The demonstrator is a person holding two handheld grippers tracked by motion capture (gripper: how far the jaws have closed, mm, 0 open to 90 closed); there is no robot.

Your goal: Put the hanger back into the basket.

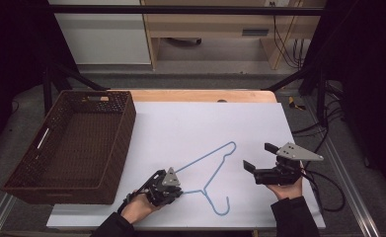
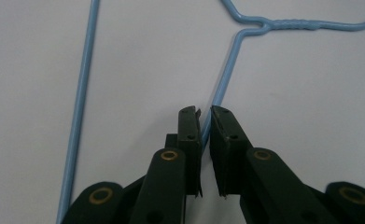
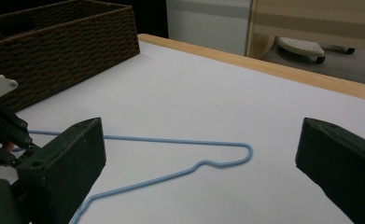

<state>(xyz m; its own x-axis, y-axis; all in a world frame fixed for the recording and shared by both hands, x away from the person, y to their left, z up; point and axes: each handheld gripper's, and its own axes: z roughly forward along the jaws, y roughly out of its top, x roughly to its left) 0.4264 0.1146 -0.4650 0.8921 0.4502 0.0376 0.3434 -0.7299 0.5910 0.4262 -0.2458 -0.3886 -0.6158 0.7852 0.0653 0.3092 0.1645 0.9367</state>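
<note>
Left gripper view, nearest of all, has the two black jaws drawn almost together around one slanting arm of the blue wire hanger (image 2: 220,91); the wire runs straight into the narrow slot between the pads (image 2: 189,133), so the left gripper (image 2: 205,122) looks clamped on it, or within a hair of it. Taking the thin wire on a straight run, partway between the twisted neck and the corner, likely gives a steadier hold than the curved hook would.

From the high view, that left gripper (image 1: 169,186) sits near the table's near edge, towards its middle, the hand low behind it. The hanger (image 1: 211,174) lies flat on the white sheet (image 1: 190,118) that covers the table, hook pointing at the near edge and the triangle spreading away towards the far side. Lying flat, the wire offers little height to grab, which may be why the gripper comes in low along the surface.

The right gripper (image 1: 259,157) hovers by the near right corner, apart from the hanger, jaws spread wide and holding nothing. It seems kept ready to take a second hold.

Farther off, the brown woven basket (image 1: 124,131) stands along the left edge, a plausible destination. Beyond it, bare wood of the table (image 1: 205,95) shows at the far edge.
</note>
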